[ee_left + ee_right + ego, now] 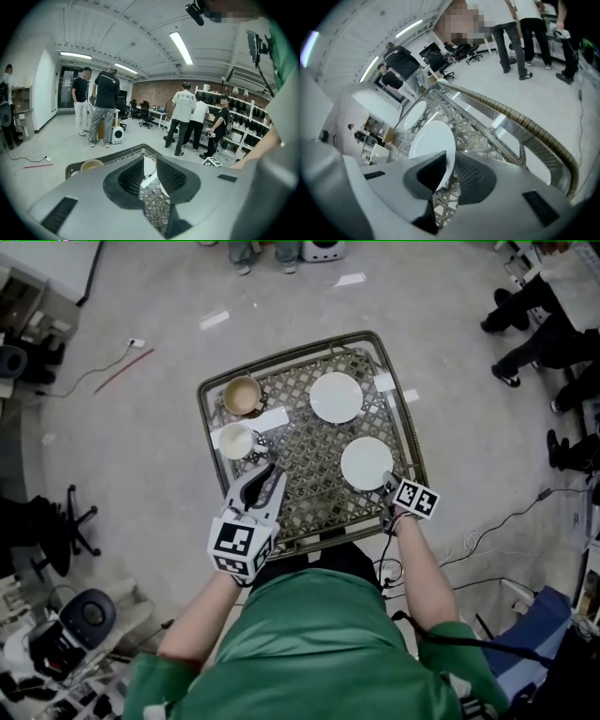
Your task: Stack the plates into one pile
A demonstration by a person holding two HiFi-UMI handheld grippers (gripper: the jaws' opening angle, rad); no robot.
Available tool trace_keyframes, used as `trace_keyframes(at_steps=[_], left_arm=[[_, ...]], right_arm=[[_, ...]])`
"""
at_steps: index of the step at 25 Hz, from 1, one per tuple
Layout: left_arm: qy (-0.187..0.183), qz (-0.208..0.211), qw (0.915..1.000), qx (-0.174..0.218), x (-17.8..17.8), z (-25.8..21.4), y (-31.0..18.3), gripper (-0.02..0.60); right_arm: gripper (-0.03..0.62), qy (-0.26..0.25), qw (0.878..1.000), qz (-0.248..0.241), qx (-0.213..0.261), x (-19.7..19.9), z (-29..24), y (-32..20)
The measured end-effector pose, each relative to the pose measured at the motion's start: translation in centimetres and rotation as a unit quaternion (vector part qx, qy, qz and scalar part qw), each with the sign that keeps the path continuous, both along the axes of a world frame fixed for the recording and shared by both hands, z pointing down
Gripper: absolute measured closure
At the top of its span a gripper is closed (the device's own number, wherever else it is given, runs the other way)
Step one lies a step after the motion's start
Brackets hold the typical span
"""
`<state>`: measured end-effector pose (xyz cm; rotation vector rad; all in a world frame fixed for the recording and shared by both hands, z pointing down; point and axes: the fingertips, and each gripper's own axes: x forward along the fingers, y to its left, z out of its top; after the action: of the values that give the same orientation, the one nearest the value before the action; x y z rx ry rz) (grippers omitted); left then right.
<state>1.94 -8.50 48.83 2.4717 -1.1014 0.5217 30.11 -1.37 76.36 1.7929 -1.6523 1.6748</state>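
Observation:
Two white plates lie apart on a metal lattice table [300, 442]: a far plate [336, 397] and a near plate [366, 463]. My right gripper [389, 482] is at the near plate's front right rim. In the right gripper view the near plate [433, 143] has its rim between the jaws, and my right gripper [449, 176] is shut on it; the far plate [415, 115] lies beyond. My left gripper [261, 474] hovers over the table's front left, just in front of a white cup [235, 441]. Its jaws [151, 180] stand apart with only lattice showing between them.
A tan cup [242, 395] sits at the table's back left corner, with a paper strip [265, 420] beside it. The table has a raised rim [534, 126]. Cables [487, 535] lie on the floor at the right. People stand beyond the table [105, 105].

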Motion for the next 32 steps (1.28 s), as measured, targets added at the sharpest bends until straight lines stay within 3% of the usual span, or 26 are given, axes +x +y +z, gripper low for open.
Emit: trace_keyframes(at_steps=[5,11,17,24,32], left_arm=[[-0.001,-0.011,0.9999,-0.003,0.0,0.3,-0.2,0.488],[0.003,-0.029,0.9996,-0.003,-0.3,0.5,-0.7,0.488],[0.000,-0.053,0.9985,-0.009,-1.2,0.9,-0.7,0.488],[-0.009,-0.078,0.9966,-0.027,-2.3,1.9,-0.1,0.488],[-0.023,-0.098,0.9939,-0.044,-3.1,3.1,-0.2,0.488]], right_arm=[[0.546,0.025,0.995,-0.075,0.062,-1.1,-3.5,-3.5],[0.560,0.027,0.969,-0.200,0.140,-5.3,-7.8,-7.9],[0.565,0.006,0.954,-0.253,0.163,-8.0,-9.5,-11.0],[0.565,-0.038,0.948,-0.259,0.181,-9.1,-10.1,-15.7],[0.565,-0.123,0.963,-0.154,0.186,-6.8,-8.6,-21.9]])
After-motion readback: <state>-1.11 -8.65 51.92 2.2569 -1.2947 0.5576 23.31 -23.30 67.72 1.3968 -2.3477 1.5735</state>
